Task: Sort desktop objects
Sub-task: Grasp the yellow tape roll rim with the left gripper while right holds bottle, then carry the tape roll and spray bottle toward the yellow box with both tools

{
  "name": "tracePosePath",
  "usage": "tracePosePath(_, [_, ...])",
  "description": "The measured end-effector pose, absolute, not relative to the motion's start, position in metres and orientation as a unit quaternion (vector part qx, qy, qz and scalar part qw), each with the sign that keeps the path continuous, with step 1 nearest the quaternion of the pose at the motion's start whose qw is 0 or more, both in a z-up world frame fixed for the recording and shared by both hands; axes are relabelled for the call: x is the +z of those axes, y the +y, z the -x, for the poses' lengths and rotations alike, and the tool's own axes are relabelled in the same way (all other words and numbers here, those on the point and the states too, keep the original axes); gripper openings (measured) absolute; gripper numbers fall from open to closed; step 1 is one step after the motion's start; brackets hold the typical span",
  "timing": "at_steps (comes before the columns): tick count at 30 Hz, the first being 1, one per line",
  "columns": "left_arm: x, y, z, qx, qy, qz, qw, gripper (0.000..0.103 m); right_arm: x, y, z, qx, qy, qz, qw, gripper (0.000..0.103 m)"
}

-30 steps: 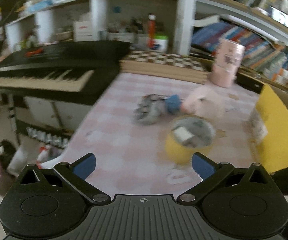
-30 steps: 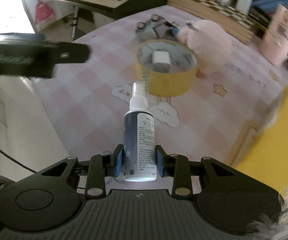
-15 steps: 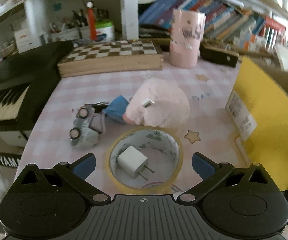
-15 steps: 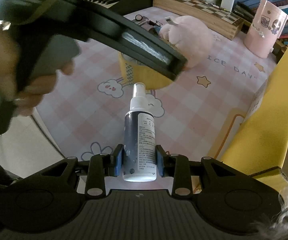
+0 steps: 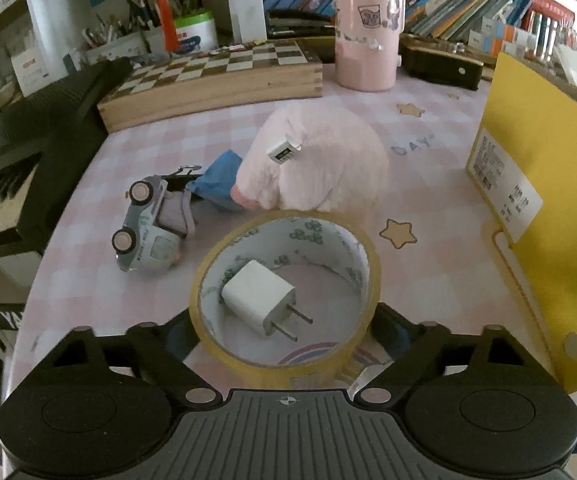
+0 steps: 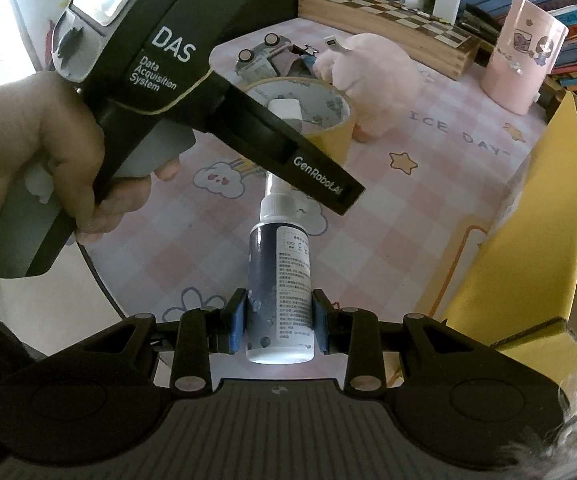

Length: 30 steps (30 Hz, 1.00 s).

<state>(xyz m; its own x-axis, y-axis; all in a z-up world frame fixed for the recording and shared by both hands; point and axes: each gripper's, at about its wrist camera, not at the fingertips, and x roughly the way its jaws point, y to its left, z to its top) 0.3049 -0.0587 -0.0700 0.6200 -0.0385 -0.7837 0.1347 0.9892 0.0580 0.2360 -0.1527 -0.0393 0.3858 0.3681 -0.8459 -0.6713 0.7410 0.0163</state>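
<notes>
Tape roll (image 5: 286,292), yellow, lies flat on the pink checked table (image 5: 440,268), near the front edge. Inside its ring: a white charger plug (image 5: 262,302), prongs pointing toward the lower right, resting on the table surface.

Left gripper (image 5: 284,334): jaws spread wide, one finger on each side of the roll's near half. Fingertips are mostly hidden behind the roll wall, so contact with the tape cannot be confirmed from the left wrist view. In the right wrist view the left gripper body (image 6: 192,80) reaches over the table toward the roll (image 6: 308,116), held by the person's left hand (image 6: 36,160).

Right gripper (image 6: 280,326): closed on a spray bottle (image 6: 280,280) (dark body, white printed label, clear nozzle pointing forward). Blue pads (image 6: 239,322) press both sides of the bottle's lower part. Bottle is held above the table, near the front edge.

Just behind the roll: a pink plush toy (image 5: 320,164) with a small white tag on top; whether it touches the roll cannot be told. Left of the plush: a blue scrap (image 5: 218,180), then a grey toy car (image 5: 148,228) tipped on its side, wheels facing left.

Right edge: a yellow box (image 5: 548,200) with a white label. Back of table: a wooden chessboard case (image 5: 216,76) and a pink cylindrical cup (image 5: 368,28). A black keyboard (image 5: 20,160) sits off the left side.
</notes>
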Motion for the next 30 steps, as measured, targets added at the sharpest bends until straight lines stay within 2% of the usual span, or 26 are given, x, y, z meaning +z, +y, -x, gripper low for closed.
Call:
tracePosePath(4, [-0.062, -0.054, -0.302, -0.046, 0.436, -0.042, 0.898, 0.088, -0.040, -0.152, -0.233, 0.305, 0.453, 0.158, 0.822, 0.031])
tracePosePath(17, [0.004, -0.005, -0.236, -0.048, 0.351, 0.017, 0.935, 0.088, -0.030, -0.157, -0.232, 0.249, 0.453, 0.077, 0.853, 0.030])
tracePosePath(30, [0.008, 0.032, -0.184, -0.040, 0.359, 0.046, 0.931, 0.088, 0.000, -0.159, -0.210, 0.225, 0.432, -0.005, 0.873, 0.030])
